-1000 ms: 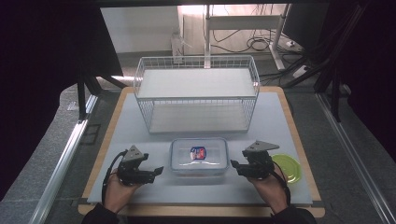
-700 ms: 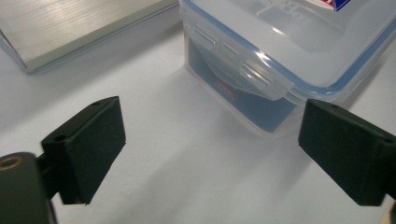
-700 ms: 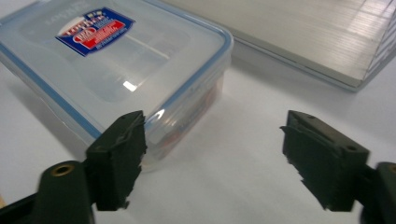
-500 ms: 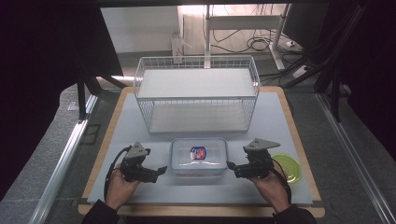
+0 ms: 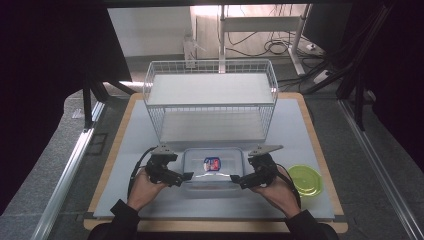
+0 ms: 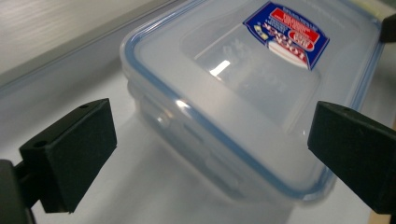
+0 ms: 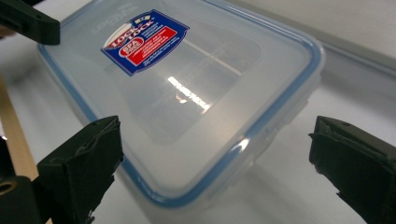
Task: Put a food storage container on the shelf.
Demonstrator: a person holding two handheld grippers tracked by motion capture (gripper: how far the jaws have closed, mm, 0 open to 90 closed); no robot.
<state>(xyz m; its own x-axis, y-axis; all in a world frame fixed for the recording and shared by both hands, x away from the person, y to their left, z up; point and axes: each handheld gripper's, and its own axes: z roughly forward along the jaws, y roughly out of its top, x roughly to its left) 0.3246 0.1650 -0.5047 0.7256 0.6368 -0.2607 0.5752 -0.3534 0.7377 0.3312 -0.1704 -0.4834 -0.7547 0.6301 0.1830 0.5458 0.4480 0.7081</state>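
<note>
The container (image 5: 212, 171) lay between my grippers, its long axis running left to right. My left gripper (image 5: 184, 177) and right gripper (image 5: 235, 180) had just been opening and stood wide at its ends, holding nothing.

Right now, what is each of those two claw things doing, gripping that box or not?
Left gripper: open, jaws just widened, beside the clear lidded food container, holding nothing.
Right gripper: open, jaws just widened at its other end, holding nothing.

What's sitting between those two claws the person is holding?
A clear plastic box with a blue-rimmed lid and a red-and-blue label sits between the left claw and the right claw, as the high view shows. Both claws are open.
</note>
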